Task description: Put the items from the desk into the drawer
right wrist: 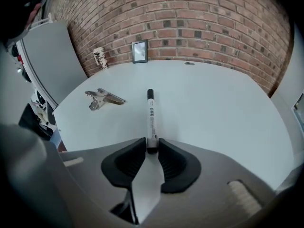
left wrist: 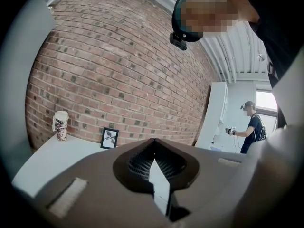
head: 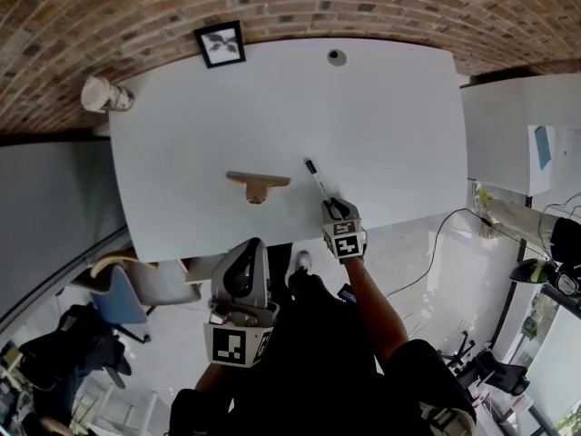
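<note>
The white bench (head: 390,125) stands against a brick wall (left wrist: 118,70). A marker (head: 317,179) lies flat on the bench, near the front edge, with its black cap pointing away toward the wall. The right gripper (head: 334,209) points down at the bench and has the near end of the marker between its two jaws. In the right gripper view the jaws of the right gripper (right wrist: 152,144) touch the marker (right wrist: 150,115) on both sides, so they are pinching it while it lies on the bench (right wrist: 213,103). A clip (head: 258,185) lies on the bench to the left of the marker, a bit apart from it. At the back of the bench, by the wall, stands a small picture frame (head: 221,44), and a paper cup (head: 98,94) stands at the back left corner. The left gripper (head: 250,243) is off the bench, in front of its near edge. In the left gripper view the left gripper (left wrist: 153,146) has its jaws closed together with nothing between them.
</note>
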### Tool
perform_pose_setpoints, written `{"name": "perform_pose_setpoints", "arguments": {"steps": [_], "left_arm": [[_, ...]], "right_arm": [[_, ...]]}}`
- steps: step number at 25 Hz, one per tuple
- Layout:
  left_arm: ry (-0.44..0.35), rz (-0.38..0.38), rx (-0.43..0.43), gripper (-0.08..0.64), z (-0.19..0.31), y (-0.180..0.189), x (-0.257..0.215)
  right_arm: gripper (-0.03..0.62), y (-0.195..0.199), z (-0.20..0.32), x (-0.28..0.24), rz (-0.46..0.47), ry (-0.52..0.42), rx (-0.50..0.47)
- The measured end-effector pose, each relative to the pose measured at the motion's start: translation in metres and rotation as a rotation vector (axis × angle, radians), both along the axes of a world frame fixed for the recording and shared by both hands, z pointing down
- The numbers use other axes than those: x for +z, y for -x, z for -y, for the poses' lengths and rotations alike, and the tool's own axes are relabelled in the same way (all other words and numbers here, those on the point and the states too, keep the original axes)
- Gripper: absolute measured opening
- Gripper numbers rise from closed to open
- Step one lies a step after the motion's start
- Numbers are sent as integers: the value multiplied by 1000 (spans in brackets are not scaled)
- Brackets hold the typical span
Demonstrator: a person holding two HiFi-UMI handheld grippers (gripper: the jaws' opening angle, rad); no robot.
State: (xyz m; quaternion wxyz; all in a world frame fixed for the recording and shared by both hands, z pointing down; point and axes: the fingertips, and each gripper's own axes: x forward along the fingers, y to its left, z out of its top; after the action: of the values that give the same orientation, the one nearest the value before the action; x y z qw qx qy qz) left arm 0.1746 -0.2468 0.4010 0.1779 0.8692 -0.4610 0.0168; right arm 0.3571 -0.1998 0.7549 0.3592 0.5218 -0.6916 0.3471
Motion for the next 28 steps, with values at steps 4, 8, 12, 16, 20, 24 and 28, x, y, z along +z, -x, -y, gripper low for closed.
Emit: {"name": "perform_pose_setpoints", "arguments": {"steps": [4, 8, 12, 16, 20, 24, 28], "left_arm": [[3, 2, -16, 20, -4, 4, 0], [-20, 1, -32, 20, -12, 9, -6], [-39, 14, -30, 20, -24, 12, -11], [-72, -7, -52, 20, -37, 14, -23], [-96, -6, -54, 20, -55, 12, -35], [-109, -10, -61, 20, -73, 11, -42], [-130, -6, -65, 20, -91, 8, -48]], "right_arm": [[74, -2, 0, 0, -8, 3, -18], [72, -3, 0, 0, 8, 7, -14], [72, -1, -1, -7, 33, -8, -7], [72, 2, -6, -20, 42, -34, -15], [72, 3, -15, -31, 48, -60, -32], [72, 4, -26, -41, 70, -78, -38], [72, 2, -38, -50, 85, -100, -39]]}}
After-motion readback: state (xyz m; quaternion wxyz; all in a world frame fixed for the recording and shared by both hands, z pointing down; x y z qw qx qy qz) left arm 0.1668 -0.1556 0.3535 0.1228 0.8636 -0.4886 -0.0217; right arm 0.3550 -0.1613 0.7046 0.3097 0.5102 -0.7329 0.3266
